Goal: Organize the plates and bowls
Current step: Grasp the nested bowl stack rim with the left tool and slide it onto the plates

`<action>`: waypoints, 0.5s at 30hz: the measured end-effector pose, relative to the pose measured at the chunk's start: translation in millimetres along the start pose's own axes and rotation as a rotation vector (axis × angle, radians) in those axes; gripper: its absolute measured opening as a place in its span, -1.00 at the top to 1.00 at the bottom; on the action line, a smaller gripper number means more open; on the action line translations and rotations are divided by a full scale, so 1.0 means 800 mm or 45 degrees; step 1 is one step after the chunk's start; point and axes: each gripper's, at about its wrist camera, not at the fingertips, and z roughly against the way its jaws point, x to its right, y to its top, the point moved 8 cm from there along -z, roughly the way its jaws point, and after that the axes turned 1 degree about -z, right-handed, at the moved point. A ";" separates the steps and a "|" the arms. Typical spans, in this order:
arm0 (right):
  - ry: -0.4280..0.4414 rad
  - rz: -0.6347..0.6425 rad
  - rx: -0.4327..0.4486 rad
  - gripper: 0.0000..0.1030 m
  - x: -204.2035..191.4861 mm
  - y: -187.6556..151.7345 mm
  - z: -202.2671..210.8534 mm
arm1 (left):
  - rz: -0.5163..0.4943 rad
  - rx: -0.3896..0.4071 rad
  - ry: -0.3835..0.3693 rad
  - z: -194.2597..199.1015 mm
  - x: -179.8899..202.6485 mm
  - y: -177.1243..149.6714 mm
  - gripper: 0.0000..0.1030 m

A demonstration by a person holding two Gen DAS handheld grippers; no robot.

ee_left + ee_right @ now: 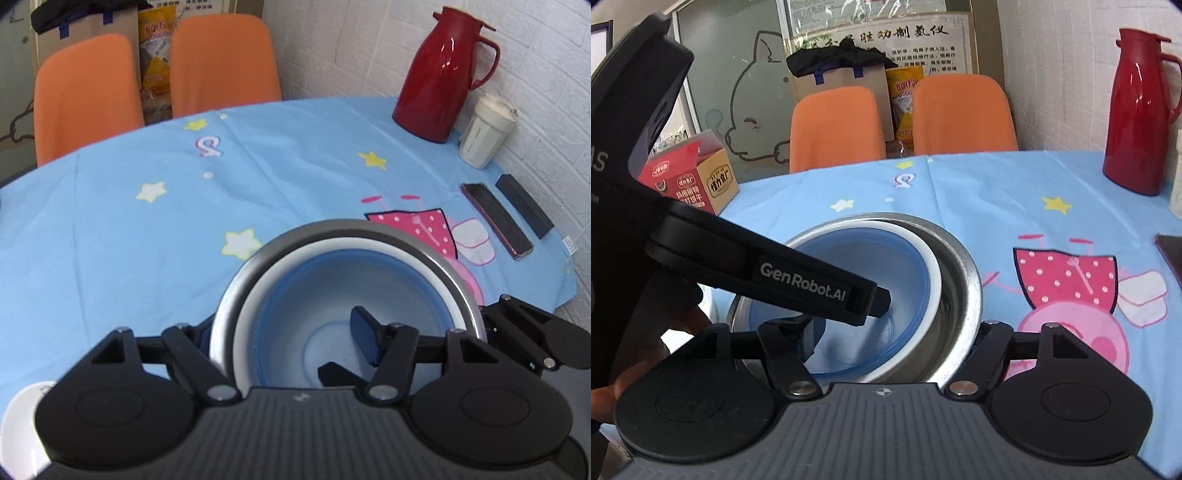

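- My left claw straddles the near-left rim of the nested bowls: one finger sits inside the blue bowl, the other outside the steel bowl. Whether the pads actually pinch the rims I cannot tell.
- My right claw straddles the near rim of the same stack, its left finger inside the blue bowl and its right finger outside the steel wall; the jaws look wide apart and I see no pinch.
- The blue bowl, with its white rim, lies tilted inside the steel bowl, and the stack rests on the worktop's blue cartoon cloth.
- A white dish shows at my left view's lower-left corner.
- Near the wall stand a red jug and a white cup, with a phone and a dark block beside them.
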 end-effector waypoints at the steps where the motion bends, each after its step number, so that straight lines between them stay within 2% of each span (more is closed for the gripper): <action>1: 0.012 0.011 0.022 -1.00 -0.006 0.007 0.005 | 0.001 0.025 0.012 0.012 -0.003 0.002 -0.20; 4: 0.075 0.058 0.094 -1.00 -0.034 0.022 0.021 | 0.026 0.096 0.065 0.053 -0.024 -0.003 -0.21; 7: 0.174 0.093 0.110 -1.00 -0.070 0.027 0.026 | 0.078 0.117 0.146 0.084 -0.055 -0.024 -0.22; 11: 0.333 0.136 0.067 -1.00 -0.127 0.017 0.017 | 0.186 0.110 0.266 0.117 -0.107 -0.071 -0.22; 15: 0.453 0.203 -0.009 -1.00 -0.181 -0.003 0.009 | 0.317 0.090 0.329 0.137 -0.153 -0.121 -0.22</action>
